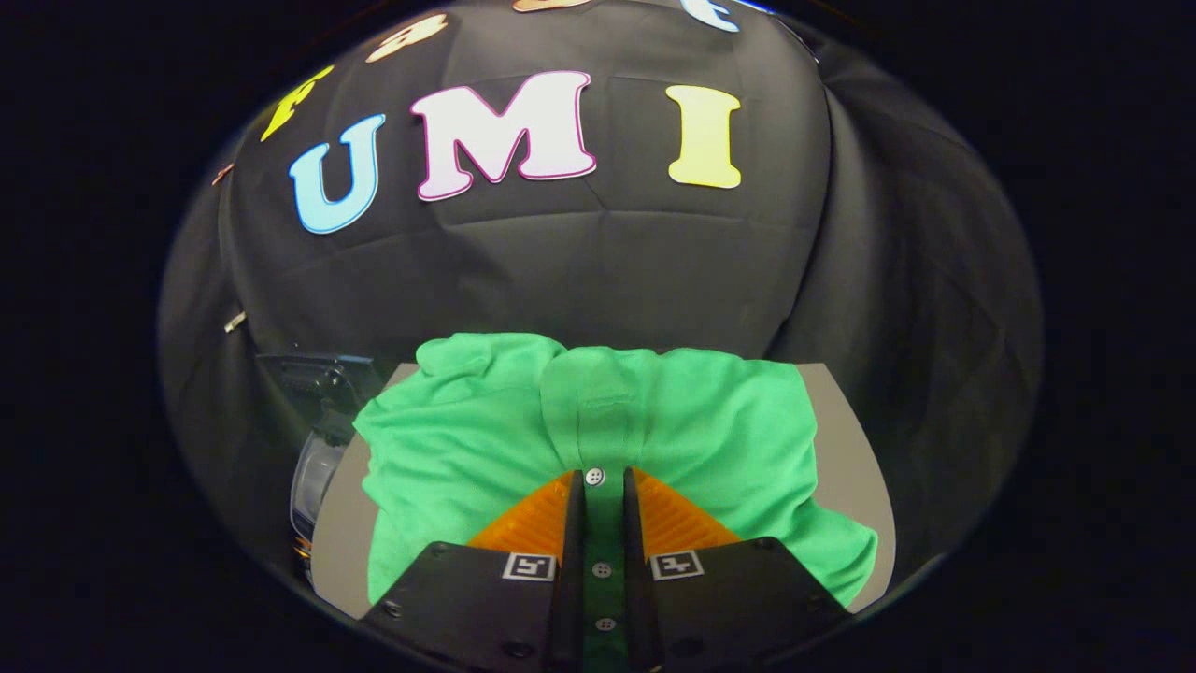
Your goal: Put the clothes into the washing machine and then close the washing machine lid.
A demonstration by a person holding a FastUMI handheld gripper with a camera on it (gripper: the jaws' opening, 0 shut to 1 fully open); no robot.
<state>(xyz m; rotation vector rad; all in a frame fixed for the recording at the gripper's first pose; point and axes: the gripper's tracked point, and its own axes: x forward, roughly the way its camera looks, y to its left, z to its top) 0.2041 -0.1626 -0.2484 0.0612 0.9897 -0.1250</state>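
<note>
- Where the gripper view looks forward along the fingers, a bright green shirt (486, 439) lies spread and rumpled on a pale grey table (846, 439); its cloth is a fine knit, with folds bunched along the far edge and one corner trailing off to the right
- collar end lies away from the gripper; the button placket (603, 537) runs straight back between the fingers, a darker green strip with small pale buttons set along it, one button (595, 477) lying just at the fingertips
- gripper (604, 486) sits low over the shirt, jaws drawn narrow with only the placket strip in the gap; whether both fingers truly press the cloth I cannot tell
- each finger carries a small square black-and-white marker tag (529, 566); no readable words on it, nor on the shirt
- left of the table, beyond its edge, stands a dark appliance with a rounded clear part (313, 467), only partly seen
</note>
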